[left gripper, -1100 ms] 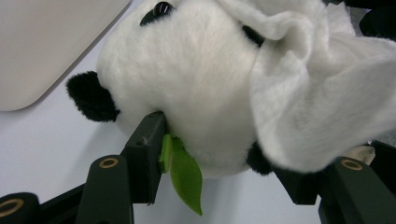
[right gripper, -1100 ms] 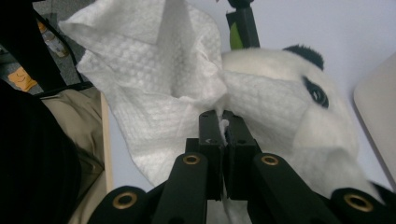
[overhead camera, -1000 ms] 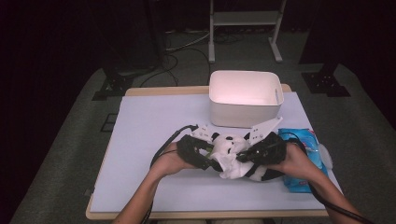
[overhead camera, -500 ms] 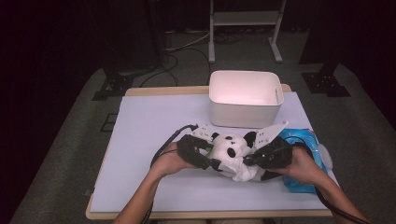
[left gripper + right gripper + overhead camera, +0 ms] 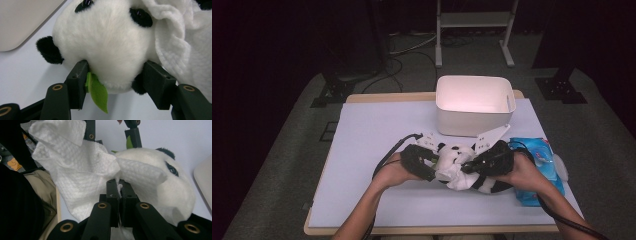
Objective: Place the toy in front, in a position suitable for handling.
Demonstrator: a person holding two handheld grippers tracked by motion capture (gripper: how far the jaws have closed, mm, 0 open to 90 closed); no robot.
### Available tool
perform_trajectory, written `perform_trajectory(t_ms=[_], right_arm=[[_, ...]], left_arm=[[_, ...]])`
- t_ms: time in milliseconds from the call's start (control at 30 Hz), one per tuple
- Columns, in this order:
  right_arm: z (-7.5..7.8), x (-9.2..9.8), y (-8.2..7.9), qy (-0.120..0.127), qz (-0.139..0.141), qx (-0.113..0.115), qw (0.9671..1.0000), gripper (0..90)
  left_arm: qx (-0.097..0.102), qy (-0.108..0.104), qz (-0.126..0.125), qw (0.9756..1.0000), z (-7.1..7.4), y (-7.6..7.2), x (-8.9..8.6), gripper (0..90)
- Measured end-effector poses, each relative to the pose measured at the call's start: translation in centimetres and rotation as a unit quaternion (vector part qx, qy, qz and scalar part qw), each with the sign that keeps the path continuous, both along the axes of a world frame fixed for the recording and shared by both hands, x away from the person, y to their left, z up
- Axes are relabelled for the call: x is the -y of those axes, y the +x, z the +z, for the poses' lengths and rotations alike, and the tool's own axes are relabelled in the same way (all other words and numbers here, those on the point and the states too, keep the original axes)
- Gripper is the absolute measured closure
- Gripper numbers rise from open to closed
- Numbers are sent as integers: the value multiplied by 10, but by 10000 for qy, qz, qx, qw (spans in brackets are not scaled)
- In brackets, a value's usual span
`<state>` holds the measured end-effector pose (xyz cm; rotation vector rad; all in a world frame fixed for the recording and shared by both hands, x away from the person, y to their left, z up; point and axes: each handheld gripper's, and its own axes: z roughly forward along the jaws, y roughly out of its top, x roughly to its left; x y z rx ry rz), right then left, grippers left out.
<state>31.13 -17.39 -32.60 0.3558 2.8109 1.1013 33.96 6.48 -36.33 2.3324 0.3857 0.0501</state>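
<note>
Just in front of the white bin [image 5: 474, 104], the left gripper [image 5: 115, 75] has its jaws clamped on the plush panda's head [image 5: 107, 42], while the right gripper [image 5: 119, 188] pinches a white wipe [image 5: 75, 167] draped over that panda, blue wipes pack [image 5: 539, 160] beside it.

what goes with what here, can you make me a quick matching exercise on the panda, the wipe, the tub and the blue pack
1 panda toy
2 white wipe
3 white tub
4 blue pack

a pinched in the right gripper
b under the person's right hand
c head clamped by the left gripper
d open, at the table's far edge

Pairs: 1-c, 2-a, 3-d, 4-b
</note>
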Motion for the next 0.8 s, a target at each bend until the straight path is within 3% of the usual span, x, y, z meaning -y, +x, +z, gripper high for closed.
perform_trajectory(t_ms=[433, 800], right_arm=[[-11, 29, 1, -61, -304, -112, 9995, 866], [-20, 30, -4, -184, -279, -160, 9993, 866]], left_arm=[[-147, -44, 7, 9999, -4, 5, -6, 396], [-277, -42, 31, 9996, -8, 6, -11, 370]])
